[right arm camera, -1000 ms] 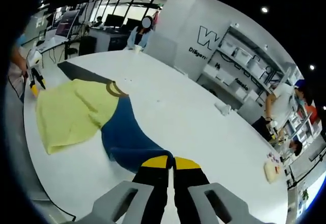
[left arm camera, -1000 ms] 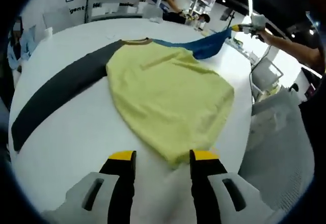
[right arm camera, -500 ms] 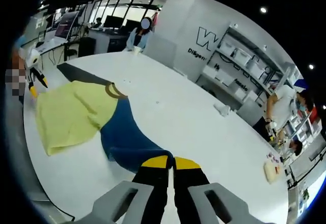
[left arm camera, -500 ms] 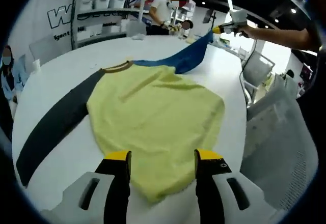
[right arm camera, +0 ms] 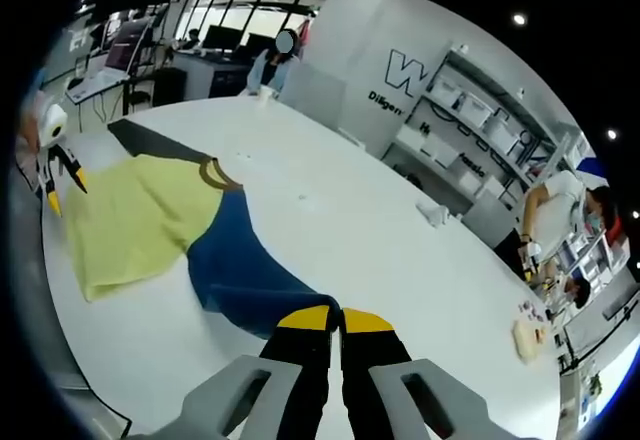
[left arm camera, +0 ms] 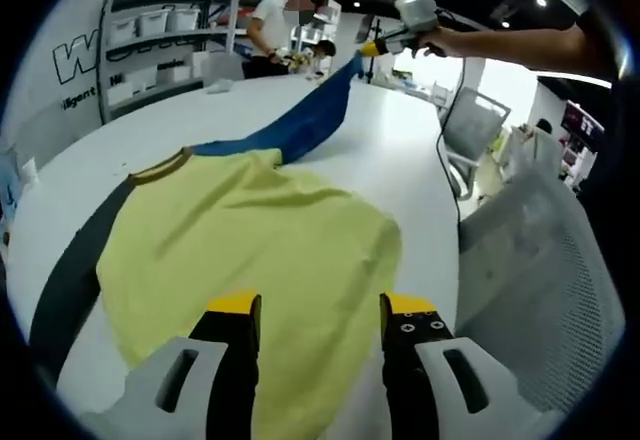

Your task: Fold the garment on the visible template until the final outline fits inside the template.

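Between the yellow-tipped jaws of the left gripper [left arm camera: 312,306], which stood spread apart, lay the yellow body of the garment [left arm camera: 250,250]; whether the tips touched the cloth I could not tell. From there the shirt ran toward twelve o'clock across the white table [left arm camera: 400,160], its dark sleeve [left arm camera: 70,280] trailing off at nine o'clock and its blue sleeve [left arm camera: 300,125] lifted toward one o'clock, where the right gripper [left arm camera: 372,48] held its end up in a person's hand [left arm camera: 447,40]. Seen from the right gripper view, those jaws were pressed together on the blue sleeve [right arm camera: 250,280] at six o'clock, the yellow body [right arm camera: 140,215] lying at nine o'clock on the table [right arm camera: 400,260], beside the left gripper [right arm camera: 62,182].
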Demonstrator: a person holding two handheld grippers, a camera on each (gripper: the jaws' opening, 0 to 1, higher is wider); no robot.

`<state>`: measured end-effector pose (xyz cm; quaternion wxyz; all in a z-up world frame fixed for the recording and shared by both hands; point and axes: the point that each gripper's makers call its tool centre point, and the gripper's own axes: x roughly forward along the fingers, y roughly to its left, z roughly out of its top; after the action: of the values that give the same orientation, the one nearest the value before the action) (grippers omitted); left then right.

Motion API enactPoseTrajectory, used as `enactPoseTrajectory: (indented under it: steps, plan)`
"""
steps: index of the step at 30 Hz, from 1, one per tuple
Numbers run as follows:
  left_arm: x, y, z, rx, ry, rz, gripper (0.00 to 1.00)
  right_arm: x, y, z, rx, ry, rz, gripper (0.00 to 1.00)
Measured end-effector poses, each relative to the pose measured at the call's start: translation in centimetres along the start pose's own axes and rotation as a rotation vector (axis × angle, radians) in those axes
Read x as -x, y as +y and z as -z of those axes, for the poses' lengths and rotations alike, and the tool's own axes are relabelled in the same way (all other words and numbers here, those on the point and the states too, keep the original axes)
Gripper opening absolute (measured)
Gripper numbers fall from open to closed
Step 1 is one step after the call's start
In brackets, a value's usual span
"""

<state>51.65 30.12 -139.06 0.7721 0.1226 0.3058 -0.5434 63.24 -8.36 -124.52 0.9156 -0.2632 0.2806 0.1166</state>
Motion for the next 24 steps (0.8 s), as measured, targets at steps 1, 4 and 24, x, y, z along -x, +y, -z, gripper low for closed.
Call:
enactPoseTrajectory:
  steps: [1,4,24]
  plan:
    - [-0.3,-0.2,-0.2,-0.002,0.001,0.005,0.46,-0.1,-0.2,0.0,0.002,0.006,0.004,0.0]
    - [-1.5,-1.3,-0.8,-0.03,0.004,0.027,0.45,-0.5,-0.7,0.1,0.001,0.014,0.011,0.0]
    - [-8.0,-8.1,-3.4,-0.253,0.038,0.175,0.38,-3.0,-2.3,0.4,-0.012,0.032,0.006,0.0]
